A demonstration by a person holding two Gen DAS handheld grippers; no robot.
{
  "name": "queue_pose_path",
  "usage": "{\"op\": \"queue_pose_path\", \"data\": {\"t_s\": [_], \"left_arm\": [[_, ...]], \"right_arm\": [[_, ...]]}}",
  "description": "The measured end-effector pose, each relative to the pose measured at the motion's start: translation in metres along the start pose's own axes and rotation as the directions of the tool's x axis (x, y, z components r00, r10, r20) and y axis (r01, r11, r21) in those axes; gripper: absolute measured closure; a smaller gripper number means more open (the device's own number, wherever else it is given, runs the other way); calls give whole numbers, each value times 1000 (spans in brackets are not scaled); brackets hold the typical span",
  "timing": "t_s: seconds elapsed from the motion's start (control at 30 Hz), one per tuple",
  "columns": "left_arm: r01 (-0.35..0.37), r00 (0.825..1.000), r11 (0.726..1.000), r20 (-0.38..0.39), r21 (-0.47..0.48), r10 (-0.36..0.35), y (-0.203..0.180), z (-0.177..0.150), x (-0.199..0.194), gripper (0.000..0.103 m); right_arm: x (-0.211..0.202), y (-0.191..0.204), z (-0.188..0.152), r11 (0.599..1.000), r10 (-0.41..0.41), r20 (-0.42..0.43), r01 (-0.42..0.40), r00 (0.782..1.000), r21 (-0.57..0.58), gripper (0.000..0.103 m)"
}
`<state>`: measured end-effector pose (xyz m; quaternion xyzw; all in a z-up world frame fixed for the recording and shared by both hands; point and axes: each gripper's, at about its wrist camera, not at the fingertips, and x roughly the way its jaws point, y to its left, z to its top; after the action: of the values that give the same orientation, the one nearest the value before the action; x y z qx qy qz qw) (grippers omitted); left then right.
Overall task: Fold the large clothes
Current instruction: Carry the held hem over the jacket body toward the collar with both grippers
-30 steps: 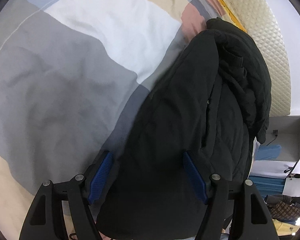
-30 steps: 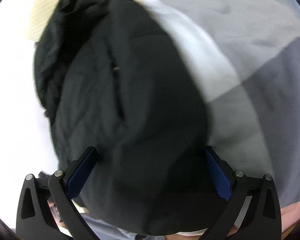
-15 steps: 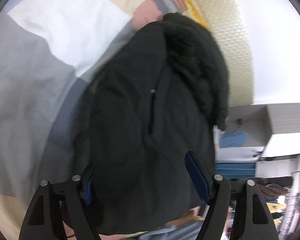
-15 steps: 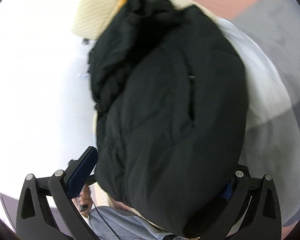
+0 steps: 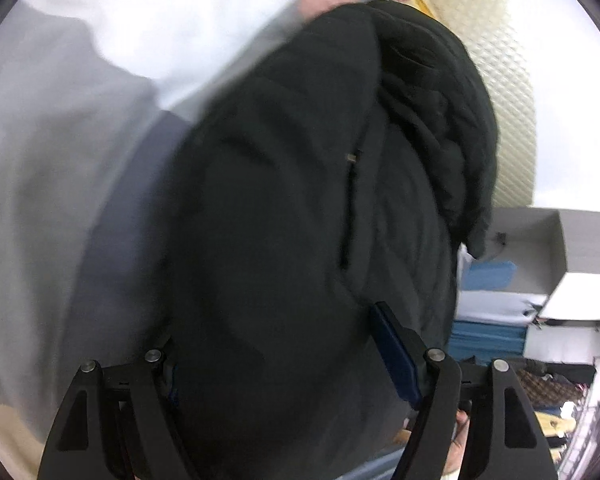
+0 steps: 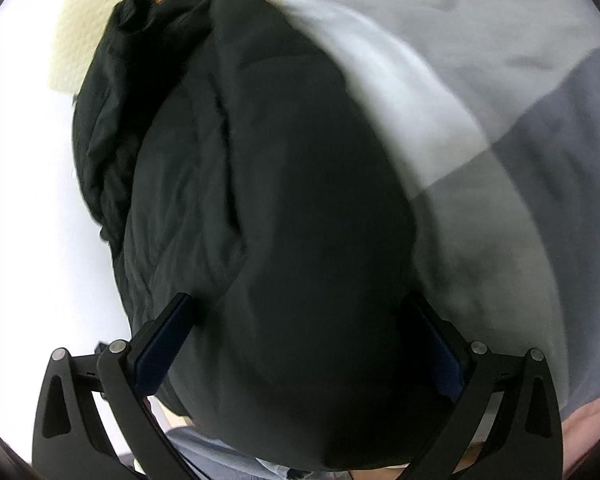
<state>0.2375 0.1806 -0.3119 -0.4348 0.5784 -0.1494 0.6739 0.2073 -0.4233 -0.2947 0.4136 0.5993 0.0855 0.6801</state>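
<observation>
Filling the middle of the left wrist view, the black quilted jacket runs from the upper right of the frame down to the bottom edge, where it bulges between the two fingers of the left claw. That claw stands wide apart with jacket fabric bunched in the gap; its right blue pad presses against the cloth, while the left pad is mostly buried under the fabric, so whether the cloth is pinched or merely lies there cannot be told. A bedspread in grey, white and pink blocks lies at the left, blurred. A cream quilted headboard rises at the upper right, and white shelving with blue cloth sits at the lower right. In the right wrist view the jacket again takes the centre, its crumpled end toward the upper left. The right claw is spread wide as well, the jacket mounded between its fingers and touching both pads; a firm grip cannot be told. The bedspread covers the right side of the frame, and the headboard shows at the upper left.
</observation>
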Motion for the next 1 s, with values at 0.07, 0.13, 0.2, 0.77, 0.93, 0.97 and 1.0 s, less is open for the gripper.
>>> {"op": "queue_pose_path", "data": {"t_s": [0.07, 0.13, 0.2, 0.77, 0.93, 0.97, 1.0], "left_arm": [[33, 999, 999, 1, 18, -33, -2, -1, -3, 45], [56, 998, 998, 15, 29, -56, -5, -3, -7, 55], [35, 999, 998, 40, 47, -37, -9, -3, -6, 64], [49, 972, 994, 223, 103, -71, -31, -37, -64, 96], [53, 963, 991, 255, 120, -82, -49, -49, -103, 98], [53, 960, 990, 267, 128, -86, -55, -53, -115, 98], [54, 957, 989, 276, 140, -91, -60, -57, -124, 98]], "right_arm": [[4, 15, -5, 997, 65, -17, -66, 998, -48, 0], [0, 31, -8, 983, 127, -21, -129, 992, -134, 4], [-7, 47, -14, 962, 144, -15, -144, 989, -231, 20], [-60, 64, -27, 918, 328, 164, -273, 930, -287, 92], [-95, 60, -45, 898, 391, 193, -327, 900, -296, 94], [-104, 59, -50, 892, 402, 197, -334, 894, -305, 94], [-109, 64, -52, 887, 408, 199, -336, 891, -316, 95]]}}
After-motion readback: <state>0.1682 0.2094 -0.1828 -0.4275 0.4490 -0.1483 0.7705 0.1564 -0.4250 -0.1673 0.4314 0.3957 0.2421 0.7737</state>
